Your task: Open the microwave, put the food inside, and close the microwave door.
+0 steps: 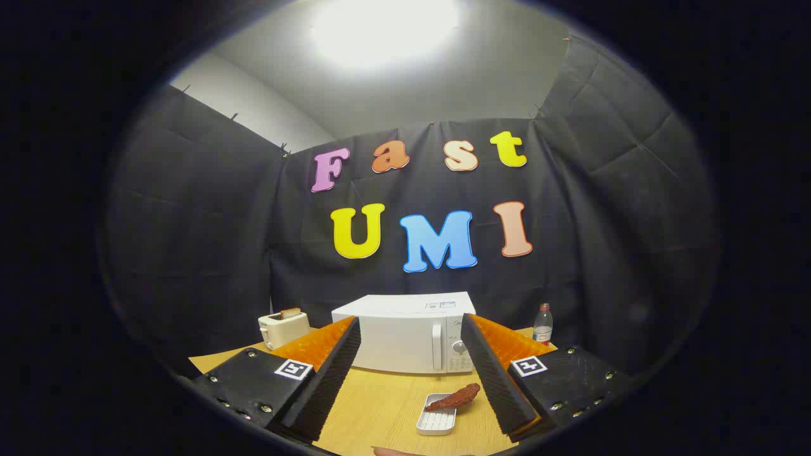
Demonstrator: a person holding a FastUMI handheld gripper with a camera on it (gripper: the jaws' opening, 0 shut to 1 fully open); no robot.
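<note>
A white microwave (405, 332) stands on the wooden table (380, 405) beyond my fingers, its door shut and the upright handle (436, 347) toward its right side beside the knobs. A small white tray (436, 418) lies on the table nearer to me, just inside my right finger, with a brown piece of food (453, 397) resting across its far end. My gripper (410, 326) is open, fingers wide apart with nothing between them, held back from the microwave and above the table.
A cream toaster (283, 327) with a slice of bread in it stands left of the microwave. A clear bottle with a red cap (542, 324) stands to the right of it. Black cloth walls close in the table behind and on both sides.
</note>
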